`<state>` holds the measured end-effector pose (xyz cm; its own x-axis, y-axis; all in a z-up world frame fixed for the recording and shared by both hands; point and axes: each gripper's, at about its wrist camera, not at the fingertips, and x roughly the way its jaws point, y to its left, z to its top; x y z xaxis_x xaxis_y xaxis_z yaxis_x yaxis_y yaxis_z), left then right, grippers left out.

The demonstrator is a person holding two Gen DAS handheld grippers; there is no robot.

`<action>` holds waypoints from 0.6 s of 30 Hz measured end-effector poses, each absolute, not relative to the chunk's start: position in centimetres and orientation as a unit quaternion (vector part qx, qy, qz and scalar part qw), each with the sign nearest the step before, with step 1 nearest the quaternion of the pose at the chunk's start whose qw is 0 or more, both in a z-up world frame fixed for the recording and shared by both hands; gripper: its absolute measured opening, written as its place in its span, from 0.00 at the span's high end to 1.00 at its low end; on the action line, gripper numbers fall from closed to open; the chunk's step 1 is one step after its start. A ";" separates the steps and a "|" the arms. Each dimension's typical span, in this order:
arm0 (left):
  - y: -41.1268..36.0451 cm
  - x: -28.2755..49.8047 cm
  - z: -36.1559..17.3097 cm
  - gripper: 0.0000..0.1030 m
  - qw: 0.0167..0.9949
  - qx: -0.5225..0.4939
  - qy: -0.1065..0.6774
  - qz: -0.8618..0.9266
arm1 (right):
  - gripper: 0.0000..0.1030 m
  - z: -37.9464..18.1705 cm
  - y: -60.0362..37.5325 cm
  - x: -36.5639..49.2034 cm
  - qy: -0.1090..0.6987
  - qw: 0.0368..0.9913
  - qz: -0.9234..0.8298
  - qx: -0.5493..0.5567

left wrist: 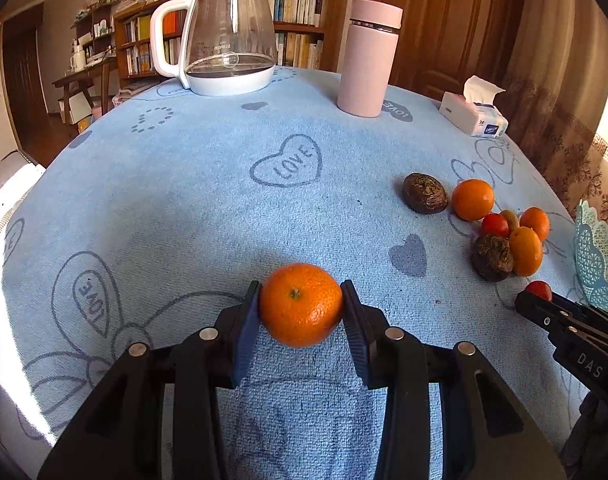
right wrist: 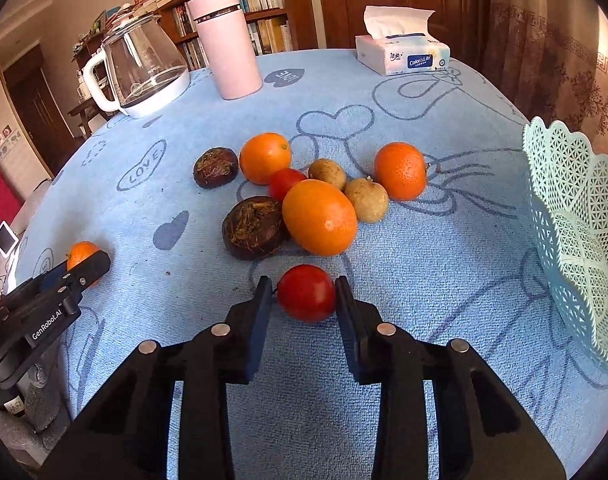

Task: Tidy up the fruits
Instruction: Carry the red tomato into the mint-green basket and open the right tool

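My left gripper (left wrist: 300, 294) is shut on an orange mandarin (left wrist: 299, 308), held just over the blue towel (left wrist: 223, 200). My right gripper (right wrist: 304, 290) is shut on a small red tomato (right wrist: 306, 298) on the towel, just in front of the fruit pile. That pile holds three oranges (right wrist: 320, 216), two dark wrinkled fruits (right wrist: 253, 226), a second tomato (right wrist: 285, 182) and two brownish round fruits (right wrist: 366, 199). In the right wrist view the left gripper (right wrist: 85, 270) and its mandarin (right wrist: 79, 254) show at the far left. The pale green lattice basket (right wrist: 576, 216) stands at the right.
At the back of the table stand a glass kettle (left wrist: 231, 36) with a white handle, a pink flask (left wrist: 368, 60) and a tissue box (left wrist: 474, 116). Bookshelves and a wooden door lie behind. The table edge curves off on the left.
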<state>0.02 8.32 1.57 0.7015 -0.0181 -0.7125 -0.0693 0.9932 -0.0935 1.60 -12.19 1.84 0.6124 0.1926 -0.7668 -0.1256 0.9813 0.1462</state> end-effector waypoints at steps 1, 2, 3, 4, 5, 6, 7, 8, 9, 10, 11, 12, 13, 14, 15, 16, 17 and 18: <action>8.3 0.0 1.6 0.61 0.921 -0.057 0.386 0.014 | 0.68 1.9 -12.3 1.5 0.431 0.897 0.089 0.041; 8.4 0.0 1.6 0.61 0.921 -0.057 0.386 0.014 | 0.68 1.9 -12.3 1.5 0.430 0.897 0.089 0.042; 8.4 0.0 1.6 0.61 0.921 -0.058 0.385 0.014 | 0.68 1.9 -12.4 1.3 0.429 0.898 0.089 0.045; 8.4 -0.1 1.6 0.61 0.921 -0.058 0.384 0.014 | 0.68 2.1 -12.4 1.1 0.427 0.898 0.089 0.047; 8.4 -0.1 1.6 0.61 0.922 -0.059 0.383 0.014 | 0.68 2.2 -12.5 1.0 0.425 0.899 0.089 0.049; 8.4 -0.1 1.7 0.61 0.922 -0.059 0.382 0.014 | 0.68 2.3 -12.6 0.8 0.423 0.900 0.090 0.051; 8.4 -0.2 1.7 0.61 0.923 -0.060 0.381 0.014 | 0.68 2.4 -12.7 0.7 0.422 0.901 0.090 0.054; 8.4 -0.2 1.8 0.61 0.923 -0.060 0.379 0.013 | 0.68 2.6 -12.8 0.6 0.420 0.901 0.090 0.055; 8.4 -0.3 1.8 0.61 0.924 -0.061 0.378 0.013 | 0.68 2.6 -12.8 0.5 0.420 0.901 0.090 0.057; 8.4 -0.3 1.8 0.61 0.924 -0.061 0.377 0.013 | 0.68 2.7 -12.9 0.4 0.419 0.902 0.090 0.059; 8.4 -0.3 1.9 0.61 0.924 -0.062 0.376 0.013 | 0.68 2.7 -13.0 0.3 0.419 0.902 0.091 0.061; 8.4 -0.3 1.9 0.61 0.925 -0.062 0.375 0.013 | 0.68 2.7 -13.0 0.2 0.419 0.901 0.091 0.062; 8.4 -0.3 1.9 0.61 0.925 -0.063 0.375 0.013 | 0.68 2.6 -13.0 0.1 0.419 0.901 0.092 0.063; 8.4 -0.3 1.9 0.61 0.925 -0.063 0.374 0.013 | 0.68 2.6 -13.0 0.1 0.420 0.901 0.092 0.064; 8.5 -0.3 1.9 0.61 0.925 -0.063 0.374 0.013 | 0.68 2.6 -13.0 0.0 0.421 0.900 0.093 0.064; 8.4 -0.3 1.9 0.61 0.926 -0.063 0.373 0.013 | 0.68 2.5 -12.9 0.0 0.421 0.900 0.093 0.065; 8.4 -0.3 2.0 0.61 0.926 -0.063 0.373 0.013 | 0.68 2.5 -12.9 -0.1 0.422 0.900 0.094 0.065; 8.4 -0.3 2.0 0.61 0.926 -0.064 0.372 0.013 | 0.68 2.5 -12.9 -0.1 0.422 0.899 0.094 0.065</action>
<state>-0.34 8.44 1.98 0.7224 -0.0230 -0.6911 -0.0720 0.9915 -0.1083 -0.10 -12.90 2.49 0.6264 0.2235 -0.7468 -0.1143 0.9740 0.1956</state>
